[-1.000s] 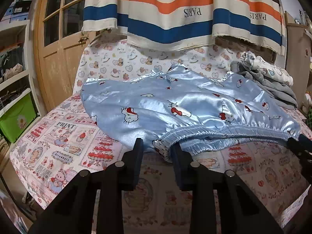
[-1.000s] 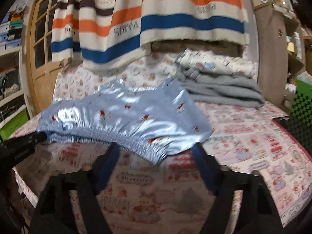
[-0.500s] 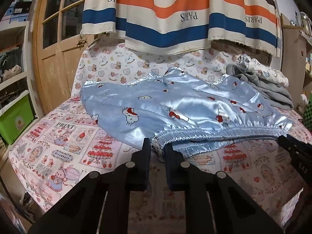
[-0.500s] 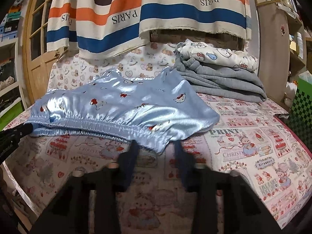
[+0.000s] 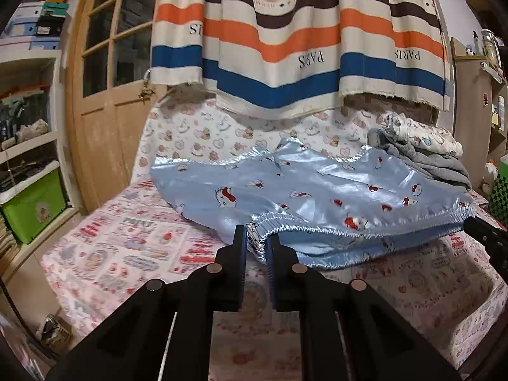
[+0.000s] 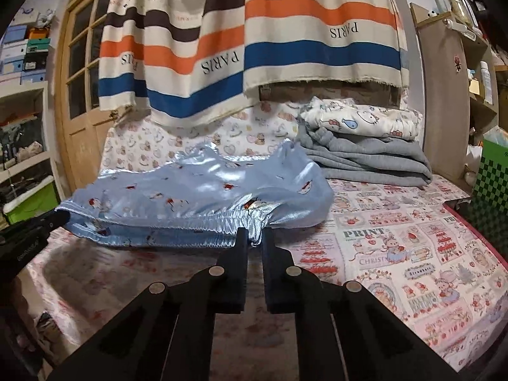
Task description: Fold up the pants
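Note:
Light blue satin pants (image 5: 317, 187) with a cartoon cat print lie on the patterned bed cover (image 5: 127, 254), their gathered waistband toward me. My left gripper (image 5: 256, 235) is shut on the waistband's left end, with cloth bunched between its pads. In the right wrist view the same pants (image 6: 197, 197) show the waistband's right end pinched in my right gripper (image 6: 254, 236), whose jaws are still closing on it. The held waistband is raised a little off the bed. Each gripper shows at the edge of the other's view: the right gripper (image 5: 485, 238) and the left gripper (image 6: 35, 228).
A stack of folded clothes (image 6: 365, 158), grey under white print, sits at the back right of the bed. A striped cloth (image 5: 285, 47) hangs above the bed's far side. A wooden door (image 5: 104, 95) and a green bin (image 5: 31, 209) stand left; a green checked box (image 6: 492, 174) stands right.
Both grippers closed on the waistband ends, the right from wide open. The waistband has since lifted slightly off the bed cover and stretched between them.

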A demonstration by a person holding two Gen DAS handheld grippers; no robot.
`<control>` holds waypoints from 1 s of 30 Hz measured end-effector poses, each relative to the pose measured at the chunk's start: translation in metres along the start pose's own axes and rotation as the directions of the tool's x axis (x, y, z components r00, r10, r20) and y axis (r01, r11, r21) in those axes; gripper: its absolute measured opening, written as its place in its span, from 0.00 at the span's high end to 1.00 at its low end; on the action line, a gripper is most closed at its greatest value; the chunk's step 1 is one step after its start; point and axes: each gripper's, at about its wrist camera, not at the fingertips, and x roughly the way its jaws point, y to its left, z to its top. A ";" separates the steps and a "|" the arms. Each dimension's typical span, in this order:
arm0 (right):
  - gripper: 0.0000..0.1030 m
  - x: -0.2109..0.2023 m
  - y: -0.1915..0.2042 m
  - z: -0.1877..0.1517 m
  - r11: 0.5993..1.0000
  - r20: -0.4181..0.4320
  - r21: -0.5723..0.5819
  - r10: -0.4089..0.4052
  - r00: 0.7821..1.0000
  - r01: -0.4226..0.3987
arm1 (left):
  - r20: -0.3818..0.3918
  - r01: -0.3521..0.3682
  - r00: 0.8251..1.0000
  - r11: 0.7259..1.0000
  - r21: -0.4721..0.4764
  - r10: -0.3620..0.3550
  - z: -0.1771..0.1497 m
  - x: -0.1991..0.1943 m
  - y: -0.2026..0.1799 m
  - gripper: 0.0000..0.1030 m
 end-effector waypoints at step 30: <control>0.23 -0.015 0.017 0.002 0.998 0.046 -0.023 -0.059 0.997 0.060 | 0.018 -0.034 0.999 0.999 -0.007 0.034 -0.017 -0.022 0.032 0.14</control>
